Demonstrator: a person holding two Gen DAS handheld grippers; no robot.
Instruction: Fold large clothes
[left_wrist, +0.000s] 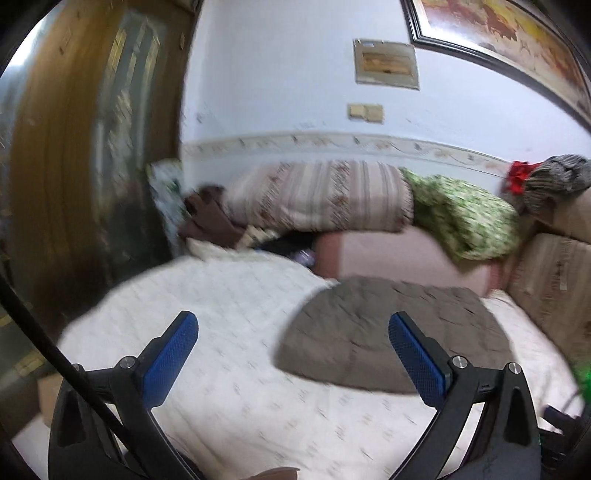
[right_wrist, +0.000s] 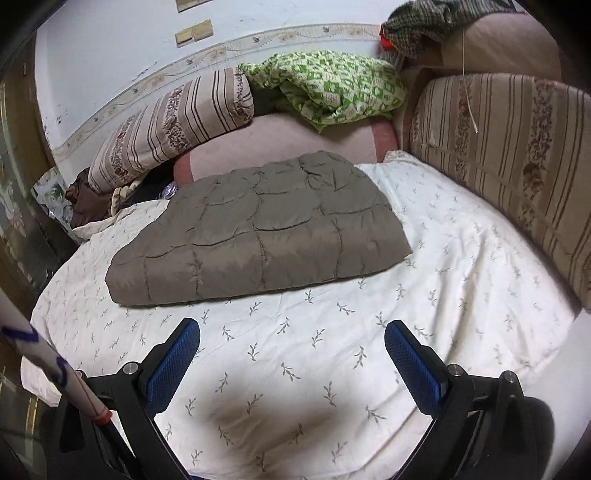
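Observation:
A grey-brown quilted garment (right_wrist: 258, 229) lies folded flat on the white leaf-print bed sheet (right_wrist: 461, 240). It also shows in the blurred left wrist view (left_wrist: 391, 332), on the sheet (left_wrist: 229, 295). My right gripper (right_wrist: 291, 332) is open and empty, held above the sheet in front of the garment's near edge. My left gripper (left_wrist: 293, 325) is open and empty, with its right blue pad (left_wrist: 417, 358) over the garment's near left part.
A striped pillow (right_wrist: 177, 125), a green patterned cloth (right_wrist: 328, 88) and a pink cushion (right_wrist: 280, 144) lie behind the garment. A striped cushion (right_wrist: 517, 166) lines the right side. A wooden door (left_wrist: 74, 166) stands at the left.

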